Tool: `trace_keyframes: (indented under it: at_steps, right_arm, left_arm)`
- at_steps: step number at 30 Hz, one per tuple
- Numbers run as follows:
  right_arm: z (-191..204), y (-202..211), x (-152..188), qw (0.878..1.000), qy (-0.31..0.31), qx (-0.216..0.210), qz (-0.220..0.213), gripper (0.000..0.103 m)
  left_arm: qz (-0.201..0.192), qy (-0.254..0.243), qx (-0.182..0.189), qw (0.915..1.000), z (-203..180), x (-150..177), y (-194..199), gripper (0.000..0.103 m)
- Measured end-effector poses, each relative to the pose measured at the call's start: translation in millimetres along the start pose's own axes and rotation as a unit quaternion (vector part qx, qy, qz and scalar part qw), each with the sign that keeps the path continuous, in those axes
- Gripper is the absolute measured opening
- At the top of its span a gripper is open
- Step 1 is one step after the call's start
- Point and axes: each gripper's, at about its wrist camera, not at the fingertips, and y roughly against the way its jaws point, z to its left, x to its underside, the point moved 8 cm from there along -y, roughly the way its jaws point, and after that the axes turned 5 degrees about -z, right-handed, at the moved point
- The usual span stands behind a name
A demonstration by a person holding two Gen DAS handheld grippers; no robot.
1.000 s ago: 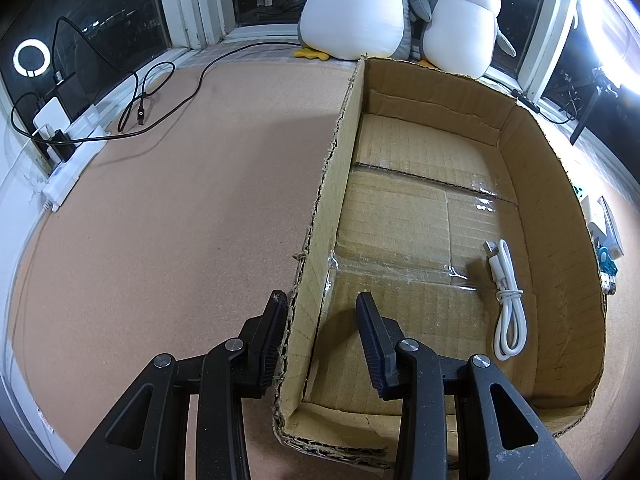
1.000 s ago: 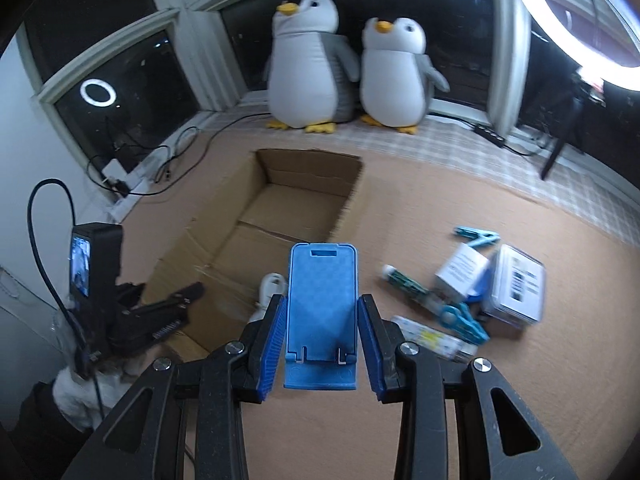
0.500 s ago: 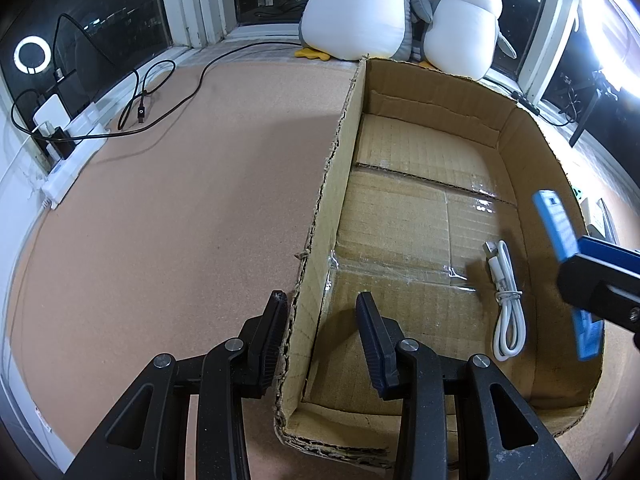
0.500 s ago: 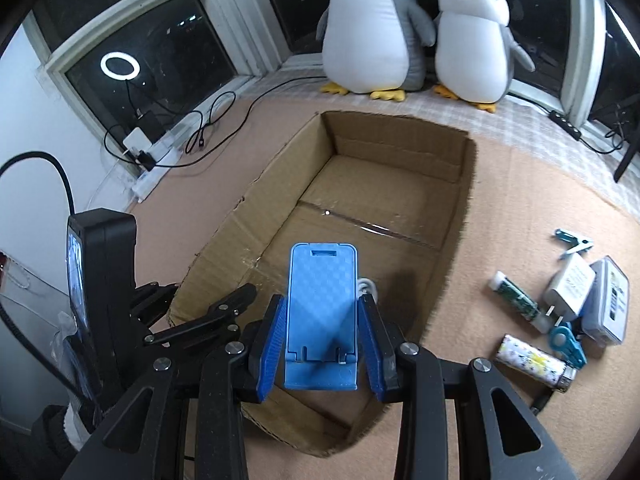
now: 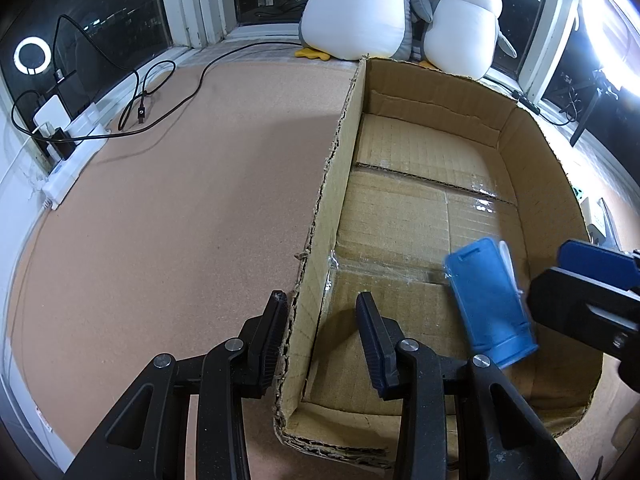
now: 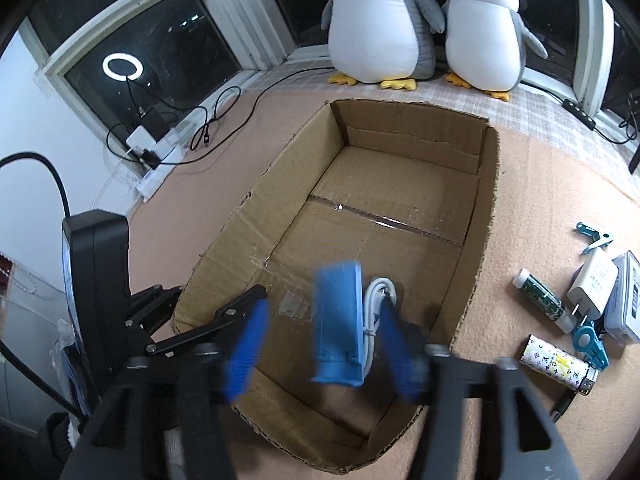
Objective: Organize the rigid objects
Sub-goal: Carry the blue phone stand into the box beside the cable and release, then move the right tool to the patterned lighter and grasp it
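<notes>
Now right hand-held gripper (image 6: 324,344) jaws opening, no longer clamped on blue phone stand (image 6: 338,320), left hand-held gripper (image 5: 322,334) still astride cardboard box (image 5: 320,216) wall.

A cardboard box (image 6: 400,216) sits mid-frame on the mat (image 6: 540,208), two stuffed penguins (image 6: 380,20) behind it at the top. Inside, toward the lower edge, a phone stand (image 6: 338,320) lies left of a coiled cable (image 6: 378,300). Small items (image 6: 592,292) cluster right of the box; a power strip (image 6: 160,152) lies upper left.

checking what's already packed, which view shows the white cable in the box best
The right wrist view: the coiled white cable lies on the floor of the cardboard box, right of the blue phone stand. The left wrist view shows only a sliver behind the stand.
</notes>
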Motion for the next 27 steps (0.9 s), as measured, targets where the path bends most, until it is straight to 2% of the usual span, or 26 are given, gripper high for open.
trace_keyframes:
  at_steps: [19, 22, 27]
  right_arm:
    - [-13, 36, 3, 1.000, 0.002, -0.005, -0.028, 0.063]
    - [-23, 51, 6, 0.999, 0.011, -0.009, -0.039, 0.063]
    - [-48, 68, 16, 0.998, 0.036, 0.014, -0.042, 0.063]
  left_arm:
    - [-0.001, -0.002, -0.002, 1.0000, 2, 0, 1, 0.039]
    - [0.000, -0.002, -0.001, 1.0000, 2, 1, 1, 0.039]
    - [-0.001, -0.003, -0.002, 1.0000, 2, 1, 0, 0.039]
